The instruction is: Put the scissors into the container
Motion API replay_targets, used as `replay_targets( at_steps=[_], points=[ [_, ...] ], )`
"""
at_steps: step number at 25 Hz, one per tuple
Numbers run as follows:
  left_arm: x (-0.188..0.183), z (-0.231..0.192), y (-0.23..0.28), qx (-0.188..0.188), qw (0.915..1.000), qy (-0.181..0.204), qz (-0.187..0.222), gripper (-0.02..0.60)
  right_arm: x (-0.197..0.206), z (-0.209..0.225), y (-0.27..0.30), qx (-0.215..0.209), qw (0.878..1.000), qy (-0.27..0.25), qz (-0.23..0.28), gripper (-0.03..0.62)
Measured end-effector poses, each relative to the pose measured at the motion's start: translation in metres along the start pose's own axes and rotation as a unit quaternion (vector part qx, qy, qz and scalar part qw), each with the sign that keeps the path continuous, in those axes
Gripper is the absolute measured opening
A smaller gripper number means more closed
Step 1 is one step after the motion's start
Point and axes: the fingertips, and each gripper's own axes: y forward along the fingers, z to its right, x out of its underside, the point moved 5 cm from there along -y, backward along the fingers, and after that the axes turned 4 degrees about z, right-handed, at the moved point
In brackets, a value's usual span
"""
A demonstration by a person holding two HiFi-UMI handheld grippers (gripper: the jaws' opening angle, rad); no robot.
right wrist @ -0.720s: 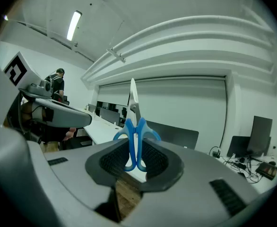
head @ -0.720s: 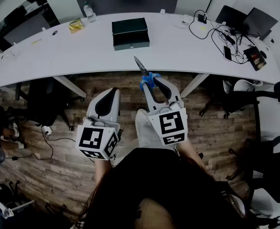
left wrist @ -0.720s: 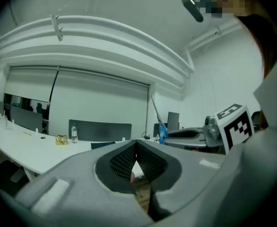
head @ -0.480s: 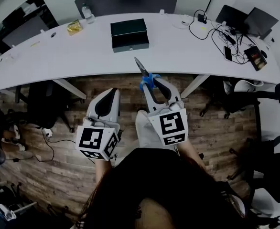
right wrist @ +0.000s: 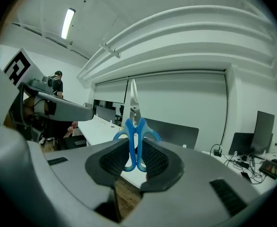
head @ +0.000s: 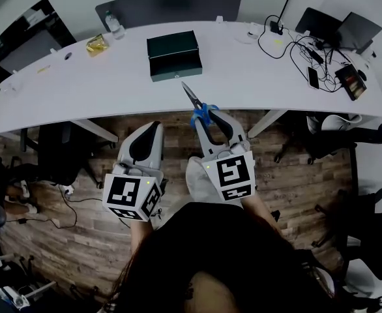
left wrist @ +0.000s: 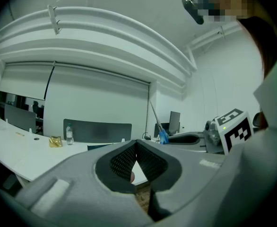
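Observation:
Blue-handled scissors (head: 201,109) stand between the pads of my right gripper (head: 210,113), which is shut on the handles; the blades point up and away over the white table's near edge (head: 113,103). In the right gripper view the scissors (right wrist: 134,143) stand upright in the jaws (right wrist: 134,156). The container, a dark green box (head: 174,55), sits on the table beyond the blade tip. My left gripper (head: 152,128) hangs over the floor left of the right one, its pads (left wrist: 150,161) meeting at the tips with nothing held. The scissors (left wrist: 161,132) show at its right.
A water bottle (head: 111,23) and a yellow packet (head: 96,44) lie at the table's back left. Cables, a phone (head: 311,77) and laptops (head: 337,28) crowd the right end. A dark chair (head: 168,6) stands behind the table; office chairs flank the wooden floor.
The table and box have slid slightly nearer in the head view, so the scissor tip stands closer to the box. Both grips look unchanged.

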Motion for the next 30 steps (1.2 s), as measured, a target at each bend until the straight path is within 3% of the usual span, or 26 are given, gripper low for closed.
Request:
replay_targets(
  at_steps=[21,30],
  points=[
    [-0.016,-0.074,0.107,0.010,0.9999,-0.002,-0.008,0.012,-0.002,0.054,0.113,0.007,1.000,-0.001,-0.024,0.091],
    [-0.026,-0.104,0.151,-0.002,0.9999,-0.001,-0.012,0.012,-0.005,0.079,0.159,-0.005,0.999,-0.008,-0.035,0.092]
  ],
)
